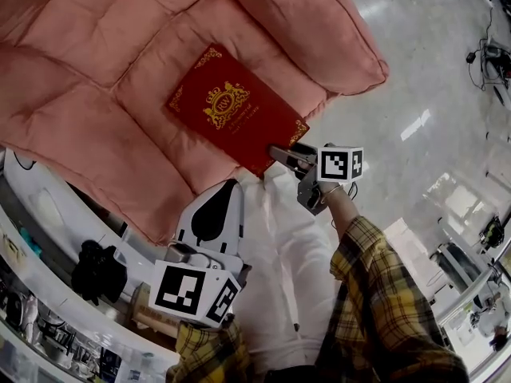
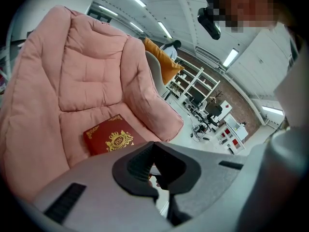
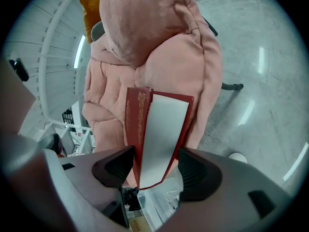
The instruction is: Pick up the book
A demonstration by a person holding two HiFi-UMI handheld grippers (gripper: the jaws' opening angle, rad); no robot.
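Book (image 1: 230, 110) lies cover up on pink chair seat (image 1: 88, 126), one corner at front edge. Right gripper (image 1: 283, 154): fingers wide apart astride that corner, not clamped. Left gripper (image 1: 223, 194): fingers together, empty

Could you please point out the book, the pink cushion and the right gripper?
book (image 1: 226, 106): head view, gold crest.
pink cushion (image 1: 80, 78): head view, quilted surface.
right gripper (image 1: 286, 151): head view, between its fingers.
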